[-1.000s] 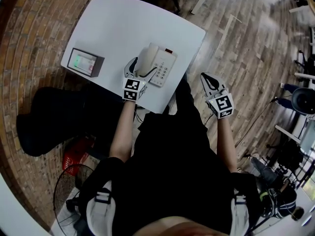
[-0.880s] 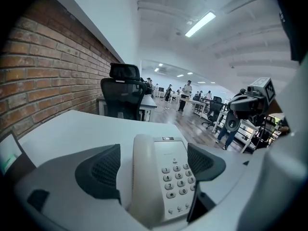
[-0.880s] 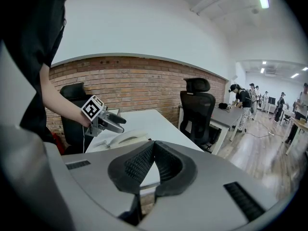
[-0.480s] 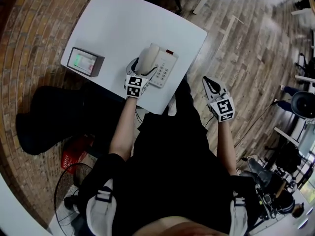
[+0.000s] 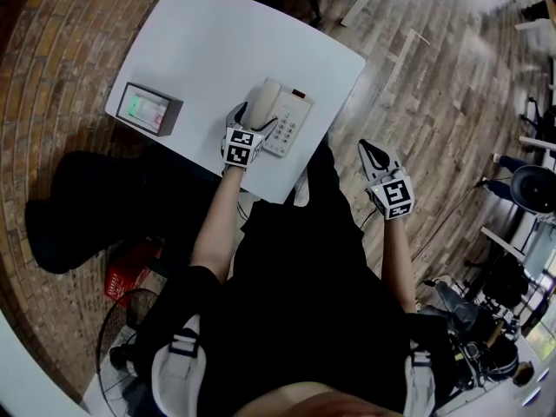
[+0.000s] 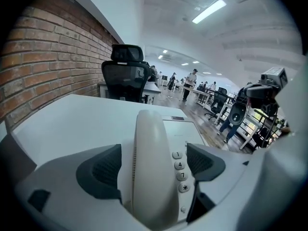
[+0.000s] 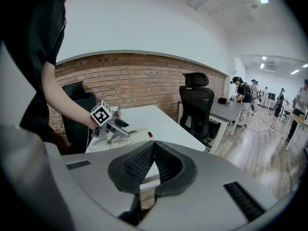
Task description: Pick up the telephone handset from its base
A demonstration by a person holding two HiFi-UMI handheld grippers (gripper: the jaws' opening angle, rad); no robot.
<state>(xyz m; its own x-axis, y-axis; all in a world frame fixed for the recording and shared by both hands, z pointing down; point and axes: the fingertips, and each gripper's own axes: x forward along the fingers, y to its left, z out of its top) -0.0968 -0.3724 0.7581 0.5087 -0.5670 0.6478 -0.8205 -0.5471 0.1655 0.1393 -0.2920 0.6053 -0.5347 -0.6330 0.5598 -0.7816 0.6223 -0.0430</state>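
A cream telephone (image 5: 291, 118) sits near the front right corner of the white table (image 5: 217, 50). Its handset (image 5: 261, 104) (image 6: 153, 162) lies on the base's left side, beside the keypad (image 6: 180, 170). My left gripper (image 5: 241, 120) (image 6: 156, 165) is open, and its two dark pads flank the near end of the handset with gaps on both sides. My right gripper (image 5: 372, 150) (image 7: 154, 161) is shut and empty, held off the table's right edge above the wooden floor. In the right gripper view the left gripper (image 7: 109, 124) shows over the phone.
A small grey box with a green-lit screen (image 5: 148, 109) stands at the table's left front. A black office chair (image 6: 126, 76) stands behind the table, by a brick wall (image 6: 43, 71). A red basket (image 5: 130, 272) and a fan stand on the floor.
My left gripper has moved forward over the table, so its jaws now straddle the handset's near end. The right gripper has barely shifted.
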